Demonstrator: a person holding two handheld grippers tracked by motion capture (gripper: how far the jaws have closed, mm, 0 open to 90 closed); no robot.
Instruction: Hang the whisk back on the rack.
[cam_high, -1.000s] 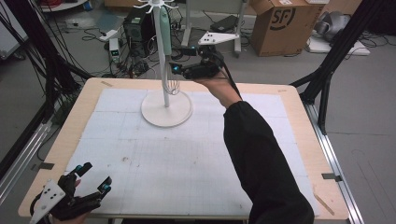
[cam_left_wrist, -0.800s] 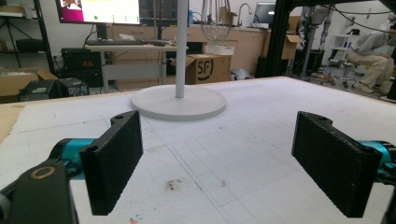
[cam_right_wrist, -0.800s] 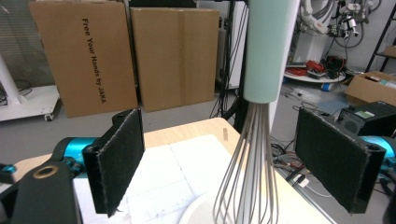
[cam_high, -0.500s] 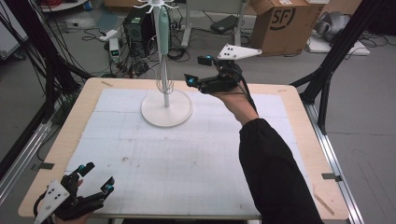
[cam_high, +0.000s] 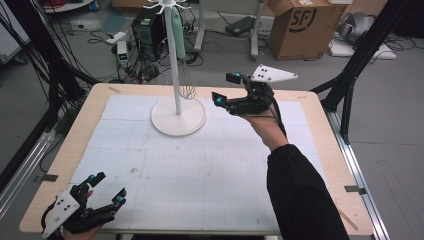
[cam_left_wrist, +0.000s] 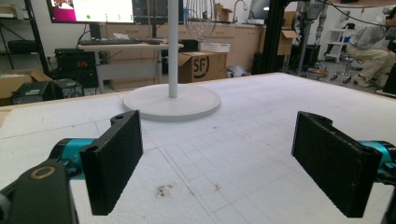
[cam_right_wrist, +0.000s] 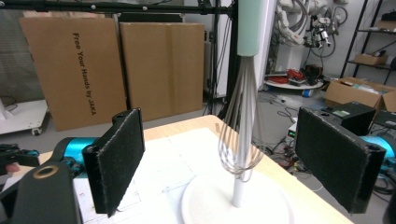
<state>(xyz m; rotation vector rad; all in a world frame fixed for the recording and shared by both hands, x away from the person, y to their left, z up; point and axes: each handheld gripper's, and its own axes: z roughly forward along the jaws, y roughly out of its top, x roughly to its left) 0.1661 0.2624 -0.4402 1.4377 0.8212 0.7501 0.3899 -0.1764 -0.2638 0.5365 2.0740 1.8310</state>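
Observation:
A white stand (cam_high: 178, 119) with a round base and a tall pole rises at the back of the table. A whisk (cam_high: 186, 80) with a mint handle hangs from its top, beside the pole. My right gripper (cam_high: 225, 88) hovers to the right of the stand, jaws open and pointing toward it, nothing between them. In the right gripper view the whisk (cam_right_wrist: 239, 144) hangs a little beyond the open right gripper (cam_right_wrist: 219, 158). My left gripper (cam_high: 107, 187) rests open at the table's front left corner. The left gripper view shows the left gripper (cam_left_wrist: 219, 154) facing the stand (cam_left_wrist: 173, 100) far off.
A white gridded mat (cam_high: 200, 170) covers the wooden table (cam_high: 345, 165). Black frame posts (cam_high: 357, 60) stand at the right and left. A cardboard box (cam_high: 300, 25), cables and electronics lie on the floor behind the table.
My right gripper has drawn back from the stand and whisk, moving right and slightly lower, with its jaws just as open. The left gripper has stayed put.

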